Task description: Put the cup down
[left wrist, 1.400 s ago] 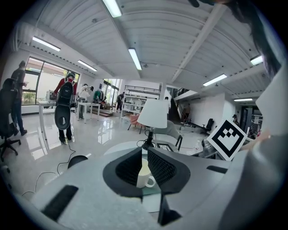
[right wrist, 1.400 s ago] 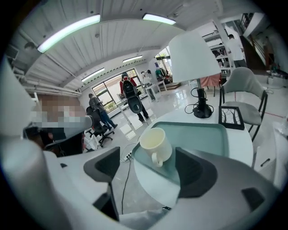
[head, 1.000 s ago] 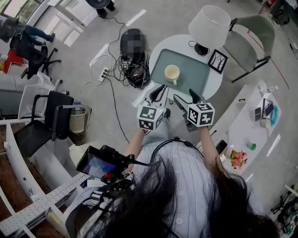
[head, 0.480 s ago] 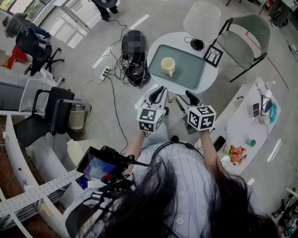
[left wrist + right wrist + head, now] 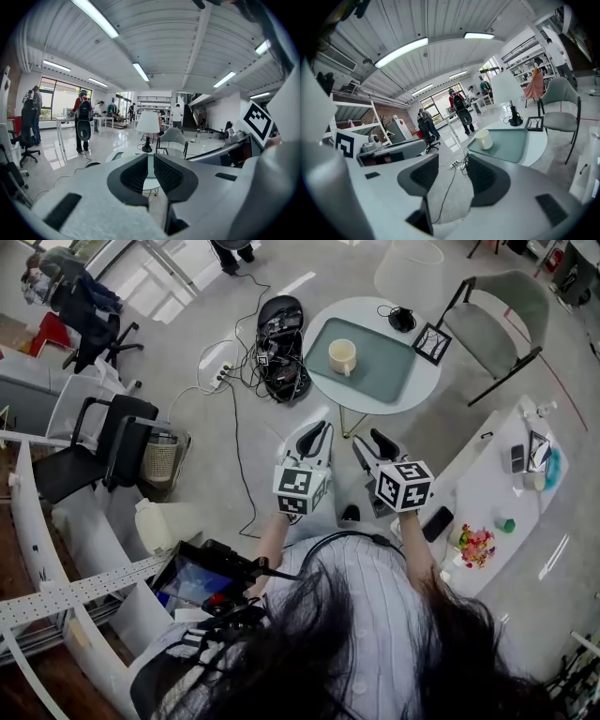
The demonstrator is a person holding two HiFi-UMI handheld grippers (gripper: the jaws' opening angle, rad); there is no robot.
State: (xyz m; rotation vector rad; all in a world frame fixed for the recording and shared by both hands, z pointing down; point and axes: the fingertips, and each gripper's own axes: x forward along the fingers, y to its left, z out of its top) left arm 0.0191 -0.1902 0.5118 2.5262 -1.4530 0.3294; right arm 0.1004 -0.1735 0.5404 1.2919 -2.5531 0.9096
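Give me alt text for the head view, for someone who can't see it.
A cream cup stands on a green tray on a round white table, beyond the left gripper and right gripper, both empty. The right jaws have just been closing on nothing.

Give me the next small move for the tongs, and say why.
Probably just lower both tongs to rest, clear of the table. The cup already stands upright on the tray on that table, apart from both. The left tongs stand narrowly apart and empty; the right tongs have jaws that have just been closing, with only floor between them.
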